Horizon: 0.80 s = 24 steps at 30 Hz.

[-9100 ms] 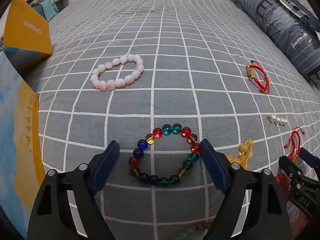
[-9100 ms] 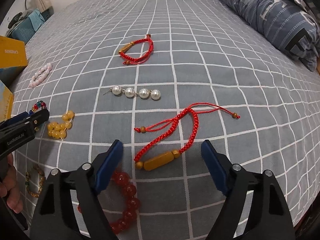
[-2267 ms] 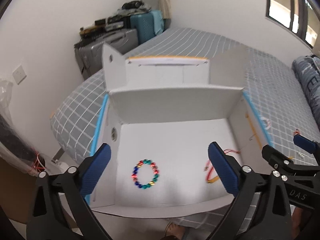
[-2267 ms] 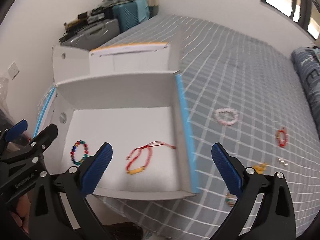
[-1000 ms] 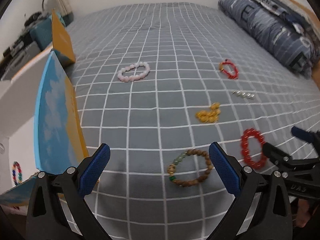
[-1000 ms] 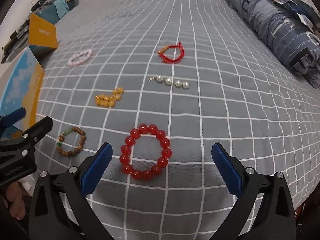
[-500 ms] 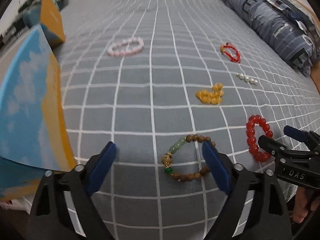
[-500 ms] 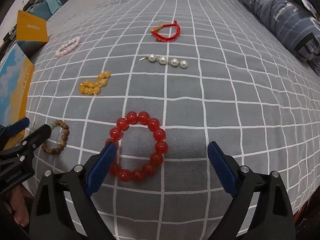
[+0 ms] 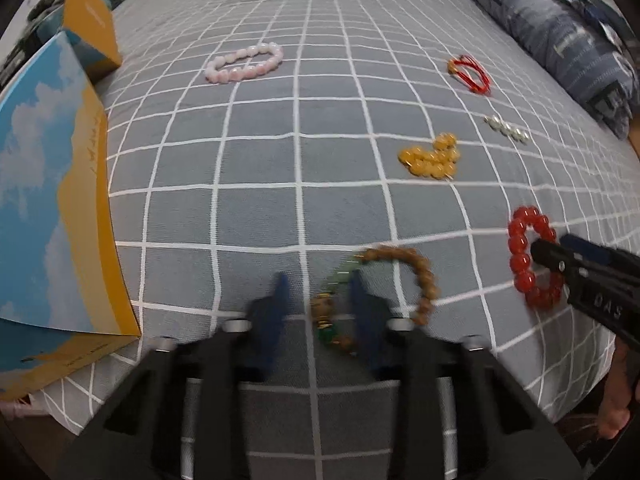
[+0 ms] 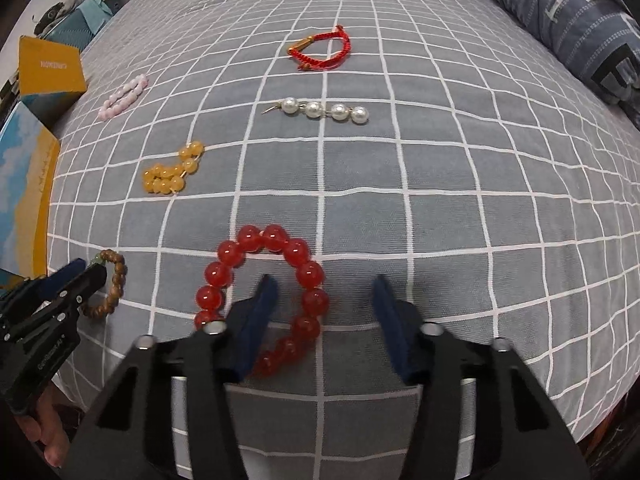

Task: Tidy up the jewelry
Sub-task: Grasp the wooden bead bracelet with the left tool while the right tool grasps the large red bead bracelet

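Observation:
A brown wooden bead bracelet (image 9: 424, 276) with a green stretch lies on the grey checked bedspread (image 9: 300, 200). My left gripper (image 9: 320, 300) points down at it, blurred. Its jaws are closing with the green part between them, and a gap still shows beside the left pad. A red bead bracelet (image 10: 248, 240) lies to the right. My right gripper (image 10: 324, 304) is closing over that bracelet's right side. Its left finger (image 10: 260, 312) stands inside the ring and its right finger (image 10: 386, 312) outside, well clear of the beads.
Further up the bed lie a yellow bead cluster (image 10: 172, 172), a row of pearls (image 10: 324, 110), a red cord bracelet (image 10: 320, 50) and a pink bracelet (image 9: 244, 64). A blue and orange box (image 9: 52, 200) stands at the left, a blue pillow (image 9: 560, 40) at the right.
Both grippers have sunk toward the bed and their jaws have narrowed. The left now straddles the wooden bracelet's green part, the right the red bracelet's right side.

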{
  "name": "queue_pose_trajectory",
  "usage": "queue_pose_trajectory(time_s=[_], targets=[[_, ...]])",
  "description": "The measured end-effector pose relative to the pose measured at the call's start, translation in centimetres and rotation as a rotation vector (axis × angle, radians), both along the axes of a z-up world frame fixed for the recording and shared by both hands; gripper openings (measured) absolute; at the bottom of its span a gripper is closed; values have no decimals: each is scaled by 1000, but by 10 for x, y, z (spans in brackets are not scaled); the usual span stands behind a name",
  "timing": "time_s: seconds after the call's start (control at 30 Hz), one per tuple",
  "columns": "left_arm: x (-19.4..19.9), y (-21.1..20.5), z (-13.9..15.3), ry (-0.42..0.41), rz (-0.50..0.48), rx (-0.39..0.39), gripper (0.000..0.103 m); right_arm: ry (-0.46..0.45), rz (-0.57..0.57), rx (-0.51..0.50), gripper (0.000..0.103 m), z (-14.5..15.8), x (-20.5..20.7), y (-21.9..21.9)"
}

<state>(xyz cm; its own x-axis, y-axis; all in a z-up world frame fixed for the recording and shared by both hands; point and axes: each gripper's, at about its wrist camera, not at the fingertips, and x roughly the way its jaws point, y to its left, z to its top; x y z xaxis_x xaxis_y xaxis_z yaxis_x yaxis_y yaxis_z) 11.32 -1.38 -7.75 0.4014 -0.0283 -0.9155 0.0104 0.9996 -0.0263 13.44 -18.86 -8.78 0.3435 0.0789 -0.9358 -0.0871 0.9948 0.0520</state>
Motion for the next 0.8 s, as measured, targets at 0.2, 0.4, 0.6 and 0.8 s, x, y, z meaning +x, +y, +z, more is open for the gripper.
queue_pose_trajectory(time_s=[0.2,0.4,0.6,0.8], targets=[[-3,1,6,-17,-11,-17,10,8,4,2,15,0,3,4],[-9,2,18,-49,-18,-27,10,-4,-7,28,13,6,2,3],[-12,4,31,-75,-18,-51,10,-46,-13,63,13,20,-3,0],[-14,8,53,-115,-15,-76,10,-103,4,107,13,39,-7,4]])
